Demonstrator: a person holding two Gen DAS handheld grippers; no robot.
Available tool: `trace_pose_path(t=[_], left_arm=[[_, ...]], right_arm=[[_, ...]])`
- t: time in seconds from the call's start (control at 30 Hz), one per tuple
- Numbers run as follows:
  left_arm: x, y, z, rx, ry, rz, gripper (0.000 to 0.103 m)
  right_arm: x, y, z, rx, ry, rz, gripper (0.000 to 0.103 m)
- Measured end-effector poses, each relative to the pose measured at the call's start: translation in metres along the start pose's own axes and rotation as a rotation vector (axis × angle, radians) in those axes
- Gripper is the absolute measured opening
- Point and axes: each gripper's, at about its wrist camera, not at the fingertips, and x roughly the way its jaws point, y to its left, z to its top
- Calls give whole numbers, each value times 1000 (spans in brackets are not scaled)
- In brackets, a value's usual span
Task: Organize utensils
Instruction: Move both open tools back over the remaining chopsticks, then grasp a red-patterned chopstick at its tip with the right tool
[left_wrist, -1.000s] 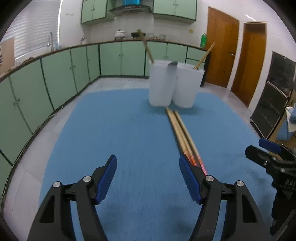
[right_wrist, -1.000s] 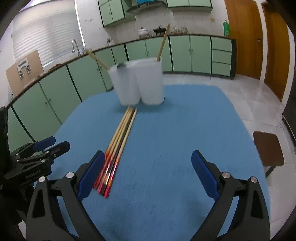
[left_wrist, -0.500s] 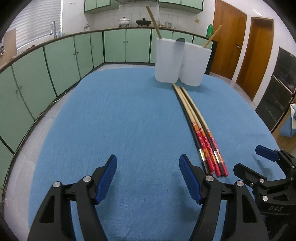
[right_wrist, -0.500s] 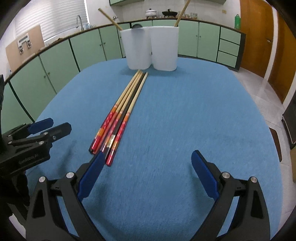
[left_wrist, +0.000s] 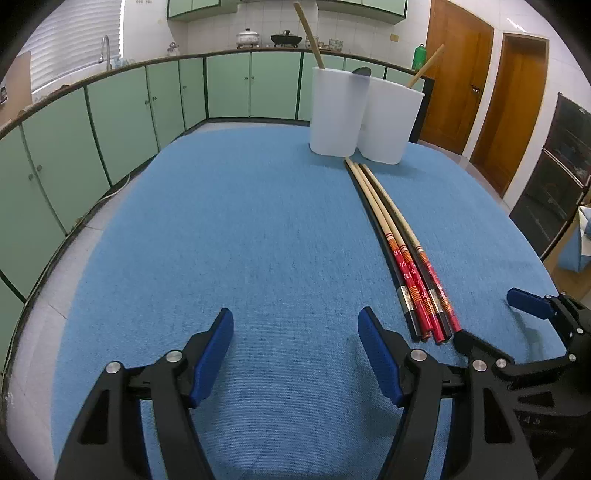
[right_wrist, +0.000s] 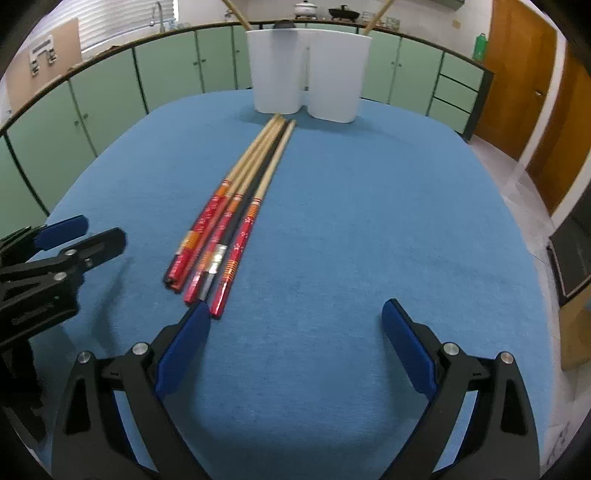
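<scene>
Bundle of long wooden chopsticks with red patterned handles (right_wrist: 236, 218) — flat on the blue cloth-covered table (right_wrist: 369, 221), tips just before the two white plastic holders (right_wrist: 306, 70). Both views have dropped nearer the handles since a second ago: left hand-held gripper (left_wrist: 295, 354) and right hand-held gripper (right_wrist: 295, 339) both wide, empty — pickup pending.

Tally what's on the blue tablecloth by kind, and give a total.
Chopsticks lying loose: 4 (3 with red decorated ends, 1 dark)
White containers: 2, side by side at the far edge
Chopsticks standing in the containers: 2, one in each
Total: 8
A dark rounded tip shows between the containers; what it is cannot be told.
</scene>
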Motion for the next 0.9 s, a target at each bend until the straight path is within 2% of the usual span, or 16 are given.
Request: trace_pose_path(t=[0.13, 0.3, 0.37, 0.5, 0.63, 0.73, 0.9], left_arm=[[0, 0, -1, -2, -1, 4, 69], [-1, 0, -2, 0, 0, 7, 69], [-2, 0, -3, 2, 1, 8, 69], [-3, 0, -3, 7, 3, 10, 69], [-2, -2, -3, 11, 8, 8, 69], [-1, -5, -4, 18, 12, 5, 69], [0, -13, -4, 35, 20, -6, 69]], right_arm=[[-3, -14, -1, 16, -16, -45, 92], [-6, -18, -1, 55, -31, 80, 80], [-3, -12, -1, 51, -23, 106, 66], [-1, -4, -2, 29, -26, 98, 51], [-1, -3, -1, 28, -30, 112, 19], [-3, 0, -2, 19, -31, 130, 6], [-4, -3, 0, 32, -33, 127, 5]])
